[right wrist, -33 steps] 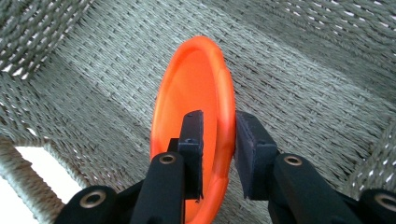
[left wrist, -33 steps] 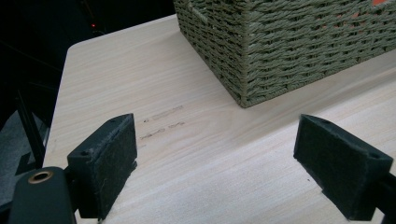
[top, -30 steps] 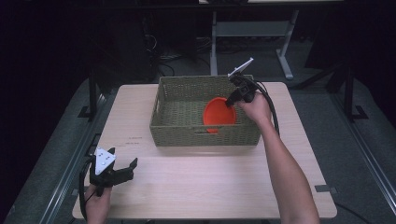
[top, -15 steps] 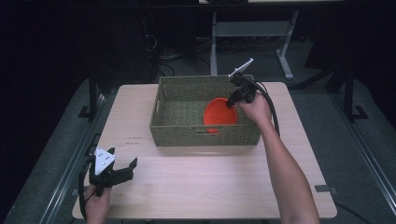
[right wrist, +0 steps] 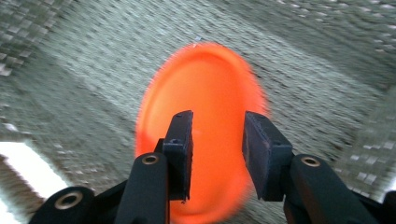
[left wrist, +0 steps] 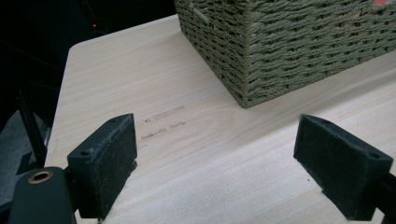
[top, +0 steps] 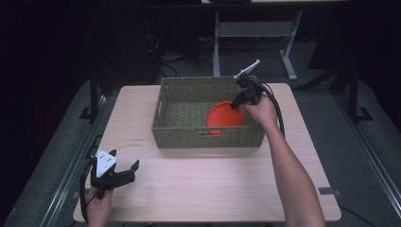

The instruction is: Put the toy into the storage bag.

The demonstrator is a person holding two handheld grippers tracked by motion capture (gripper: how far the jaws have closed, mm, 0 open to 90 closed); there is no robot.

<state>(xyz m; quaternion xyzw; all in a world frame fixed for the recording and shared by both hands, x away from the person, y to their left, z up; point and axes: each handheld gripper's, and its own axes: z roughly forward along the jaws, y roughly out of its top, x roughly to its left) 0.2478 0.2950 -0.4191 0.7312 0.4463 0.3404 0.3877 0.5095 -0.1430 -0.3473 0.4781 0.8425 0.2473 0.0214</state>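
Since the earlier frames neither hand has shifted; only the right gripper's (top: 235,105) jaws have just been opening, and the orange plate (top: 225,118) sits behind them in the right gripper view (right wrist: 215,154), blurred, with the pads apart and no pad pressing on it. Bench (top: 213,189): pale wood top, marked with faint scuffs at about nine o'clock of its centre in the high view. Basket (top: 189,137): woven, olive-green, rectangular, standing on the bench toward twelve o'clock of its middle; its near corner shows in the left gripper view (left wrist: 280,56). Orange plate: round, inside the basket, in the part toward four o'clock, tilted up with one edge near the front wall; whether it leans on that wall cannot be told. Right gripper: held at the basket's rim at about two o'clock, pointing down into the basket at the plate, cable trailing over the wrist. Left gripper (top: 134,166): held low over the bench at about eight o'clock, well apart from the basket, jaws wide apart with bare bench between the pads (left wrist: 212,154).
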